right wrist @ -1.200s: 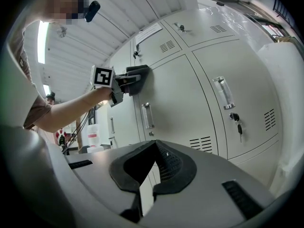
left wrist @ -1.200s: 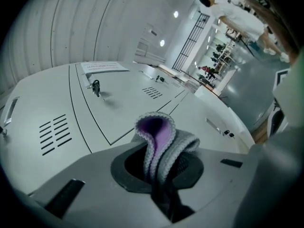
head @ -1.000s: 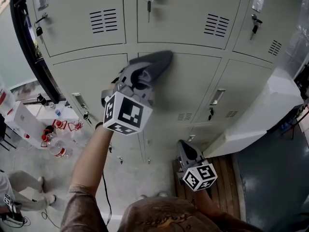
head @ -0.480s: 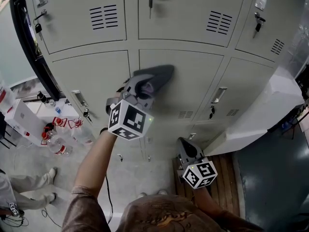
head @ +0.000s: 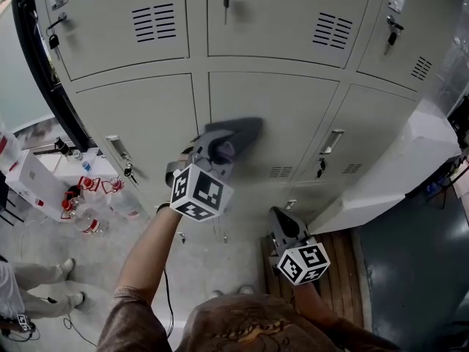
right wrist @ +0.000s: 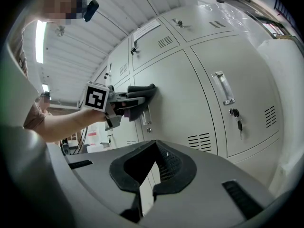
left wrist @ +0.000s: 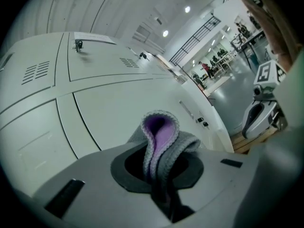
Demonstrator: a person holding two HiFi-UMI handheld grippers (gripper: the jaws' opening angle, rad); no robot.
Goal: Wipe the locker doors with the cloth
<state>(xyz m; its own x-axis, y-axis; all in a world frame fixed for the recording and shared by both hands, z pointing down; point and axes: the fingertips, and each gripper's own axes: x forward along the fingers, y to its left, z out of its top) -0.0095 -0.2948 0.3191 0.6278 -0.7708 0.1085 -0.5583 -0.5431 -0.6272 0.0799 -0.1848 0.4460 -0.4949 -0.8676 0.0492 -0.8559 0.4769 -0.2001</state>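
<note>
My left gripper (head: 223,139) is shut on a folded grey cloth with a purple inner side (head: 240,129) and holds it flat against the middle locker door (head: 300,112). In the left gripper view the cloth (left wrist: 160,136) bulges up from between the jaws, with the pale door (left wrist: 118,103) right behind it. The right gripper view shows the left gripper (right wrist: 135,98) and the cloth (right wrist: 146,91) against the door. My right gripper (head: 282,227) hangs low by the bottom lockers, away from the cloth. Its jaws (right wrist: 151,172) are shut with nothing in them.
Door handles (head: 328,142) and keys in locks (head: 319,169) stick out from the lockers. A black post (head: 40,64) stands at the left, with bottles (head: 86,210) on the floor. A wooden pallet (head: 344,259) lies at the right, and a person's legs (head: 40,299) are at lower left.
My left gripper has slid the cloth downward along the middle door. The right gripper has stayed where it was.
</note>
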